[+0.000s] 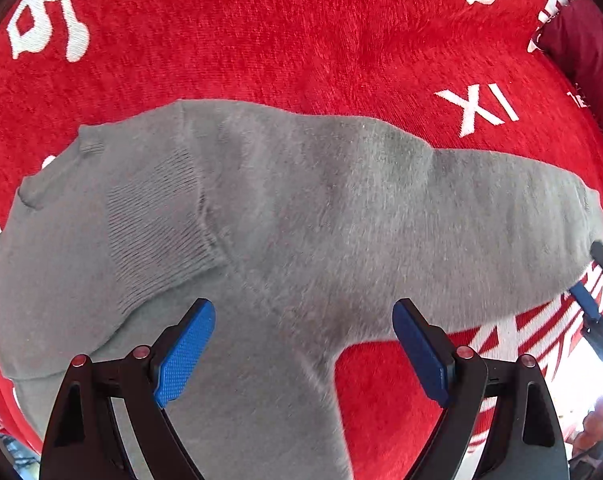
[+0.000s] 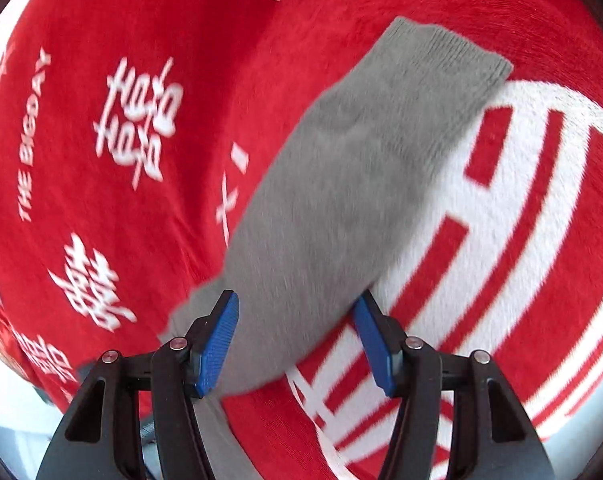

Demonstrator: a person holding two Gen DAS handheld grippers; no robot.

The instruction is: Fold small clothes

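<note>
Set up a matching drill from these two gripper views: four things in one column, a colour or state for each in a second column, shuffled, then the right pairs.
Things
1. sweater
2. blanket
3. left gripper
4. sleeve cuff

Colour or state
A. red with white lettering
B. ribbed knit end, lying on the blanket
C. grey, spread out flat
D. open above the grey cloth, nothing between its blue pads

Pairs: 1-C, 2-A, 3-D, 4-B
</note>
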